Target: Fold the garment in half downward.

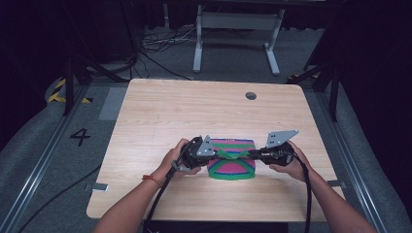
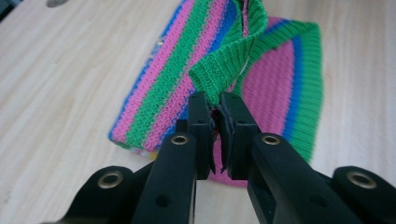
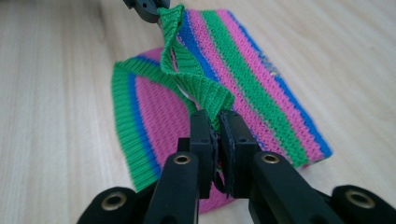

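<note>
A knitted cloth [image 1: 232,166] striped pink, green and blue lies flat on the wooden table [image 1: 194,111], near its front middle. My left gripper [image 1: 215,153] is shut on the cloth's green ribbed edge [image 2: 219,70] at the left side. My right gripper [image 1: 248,154] is shut on the same green edge [image 3: 201,86] at the right side. Between the two grippers this edge is lifted off the rest of the cloth [image 2: 159,79] and hangs twisted. The far end of the raised strip runs up to the left gripper's jaws [image 3: 147,9] in the right gripper view.
A round cable hole [image 1: 250,95] sits near the table's far edge. Beyond the table stands a white metal frame [image 1: 238,34] with cables on the grey floor. A "4" marking [image 1: 80,136] lies on the floor at left.
</note>
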### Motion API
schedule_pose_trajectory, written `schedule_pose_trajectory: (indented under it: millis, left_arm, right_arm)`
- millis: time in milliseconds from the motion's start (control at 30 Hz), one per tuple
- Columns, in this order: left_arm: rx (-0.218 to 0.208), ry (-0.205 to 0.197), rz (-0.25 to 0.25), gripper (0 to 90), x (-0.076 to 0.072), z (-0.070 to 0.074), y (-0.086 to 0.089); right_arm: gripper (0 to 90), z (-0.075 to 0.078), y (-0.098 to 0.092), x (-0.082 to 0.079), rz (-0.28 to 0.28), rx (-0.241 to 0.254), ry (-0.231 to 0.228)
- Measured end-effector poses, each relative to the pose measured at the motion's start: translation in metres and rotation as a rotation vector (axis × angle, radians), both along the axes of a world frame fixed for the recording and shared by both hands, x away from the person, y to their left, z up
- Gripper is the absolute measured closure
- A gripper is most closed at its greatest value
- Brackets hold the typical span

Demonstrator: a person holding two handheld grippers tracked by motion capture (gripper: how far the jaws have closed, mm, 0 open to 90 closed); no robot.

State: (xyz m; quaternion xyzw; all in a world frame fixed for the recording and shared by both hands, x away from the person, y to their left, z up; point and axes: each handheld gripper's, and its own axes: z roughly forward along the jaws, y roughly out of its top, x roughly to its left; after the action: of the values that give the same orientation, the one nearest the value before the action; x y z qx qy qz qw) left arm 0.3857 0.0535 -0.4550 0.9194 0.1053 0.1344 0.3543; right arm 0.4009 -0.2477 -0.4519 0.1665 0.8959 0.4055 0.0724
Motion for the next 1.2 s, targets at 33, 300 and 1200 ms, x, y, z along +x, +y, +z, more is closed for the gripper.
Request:
schedule_pose_trajectory:
  millis: [33, 300, 1200]
  left_arm:
    - [0.016, -0.001, -0.008, 83.1, -0.003, -0.003, -0.001]
    - [0.098, 0.028, -0.051, 82.0, -0.016, -0.019, -0.007]
    - [0.070, 0.055, -0.015, 73.3, -0.015, -0.024, -0.014]
  right_arm:
    - [84.2, -0.003, 0.000, -0.002, 0.006, -0.001, 0.007]
    - [83.2, -0.025, 0.000, -0.015, 0.029, -0.078, 0.038]
    - [75.4, -0.022, 0.009, -0.033, 0.034, -0.091, 0.012]
